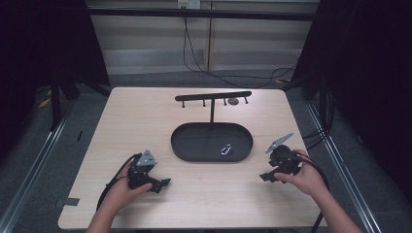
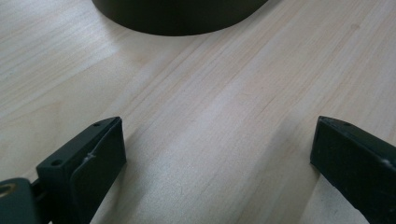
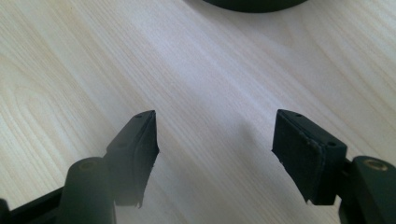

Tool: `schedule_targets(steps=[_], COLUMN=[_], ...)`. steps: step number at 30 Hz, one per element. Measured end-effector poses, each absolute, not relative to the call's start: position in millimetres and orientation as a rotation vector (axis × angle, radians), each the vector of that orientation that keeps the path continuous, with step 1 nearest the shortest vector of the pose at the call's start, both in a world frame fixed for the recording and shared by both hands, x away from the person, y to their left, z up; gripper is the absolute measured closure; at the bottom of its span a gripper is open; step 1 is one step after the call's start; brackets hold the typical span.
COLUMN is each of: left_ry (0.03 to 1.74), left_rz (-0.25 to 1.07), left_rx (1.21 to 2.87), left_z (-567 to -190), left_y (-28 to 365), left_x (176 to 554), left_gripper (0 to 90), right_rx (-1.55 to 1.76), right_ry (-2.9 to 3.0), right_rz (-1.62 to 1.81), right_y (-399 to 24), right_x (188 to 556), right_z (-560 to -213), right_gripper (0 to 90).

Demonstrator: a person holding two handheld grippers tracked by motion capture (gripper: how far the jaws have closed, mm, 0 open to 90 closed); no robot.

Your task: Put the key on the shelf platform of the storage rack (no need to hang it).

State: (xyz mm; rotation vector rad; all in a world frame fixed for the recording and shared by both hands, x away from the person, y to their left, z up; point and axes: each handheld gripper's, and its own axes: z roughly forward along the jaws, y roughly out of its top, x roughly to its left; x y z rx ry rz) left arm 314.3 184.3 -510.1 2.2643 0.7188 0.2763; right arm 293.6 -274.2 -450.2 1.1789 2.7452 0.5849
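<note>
Centrally, a black oval tray point(image 1: 194, 145) sits on the pale wood table point(image 1: 145, 116), holding a small silver carabiner point(image 1: 226, 150) near its front right rim, with a black peg rack point(image 1: 213, 96) rising behind it. Left gripper point(image 1: 163, 184) and right gripper point(image 1: 265, 176) rest near the front edge on either side of the tray, jaws spread and empty over bare wood. Grey floor and dark curtains surround the table.

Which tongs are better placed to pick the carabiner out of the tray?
Probably the right tongs: the carabiner lies in the right half of the tray, nearer them than the left tongs. Both are open.
</note>
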Motion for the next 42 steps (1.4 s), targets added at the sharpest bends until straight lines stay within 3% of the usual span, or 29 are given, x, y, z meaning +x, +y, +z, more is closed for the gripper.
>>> schedule_targets(steps=[42], left_ry=[0.72], left_rz=[0.276], left_rx=[2.264], left_z=[-510.1], left_y=[184.3], left_x=[314.2], left_gripper=[3.0], right_rx=[1.216], right_ry=[2.71], right_rz=[0.602], right_y=[-294.5], right_x=[275.6], right_z=[-468.9], right_gripper=[30.7])
